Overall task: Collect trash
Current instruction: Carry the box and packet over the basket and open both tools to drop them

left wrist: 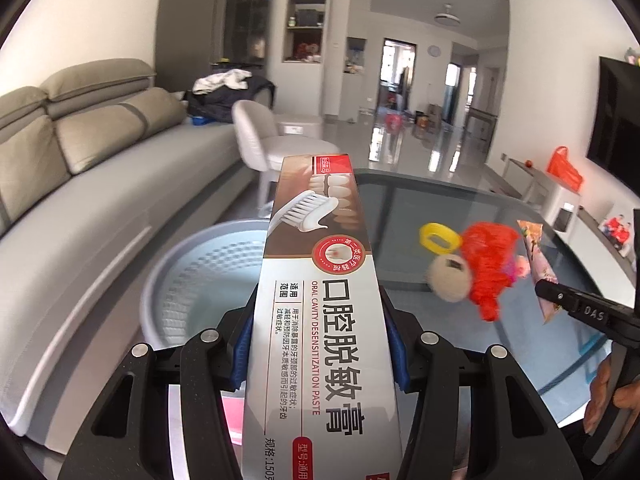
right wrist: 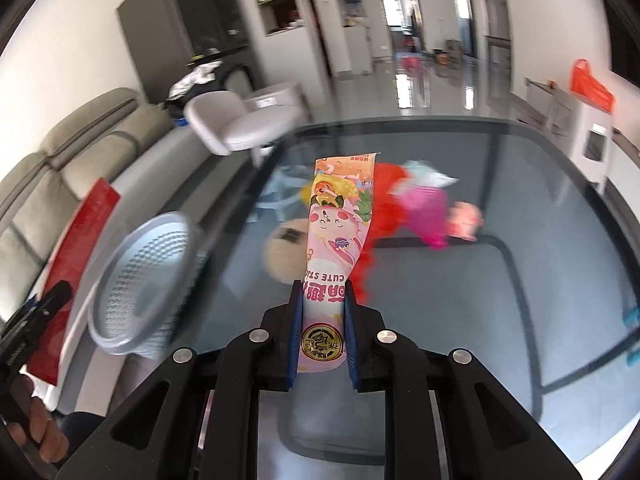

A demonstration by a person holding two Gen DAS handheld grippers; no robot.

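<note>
Clamping a toothpaste box (left wrist: 320, 320), the left gripper (left wrist: 320, 344) hangs over the basket (left wrist: 192, 280) beside the glass table's (right wrist: 520, 280) left edge, while the right gripper (right wrist: 322, 336) pinches a pink snack wrapper (right wrist: 340, 232).

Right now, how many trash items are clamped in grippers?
2. A long grey-and-red toothpaste carton sits in the left gripper; a pink cartoon snack wrapper sits in the right gripper. More clutter lies loose on the glass table.

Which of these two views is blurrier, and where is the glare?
Left wrist view: the box is sharp, only the red bag on the table smears. Right wrist view: blurrier overall, with the basket and table clutter streaked, though the wrapper stays crisp. Both: window glare on the far floor, and fisheye bending.
</note>
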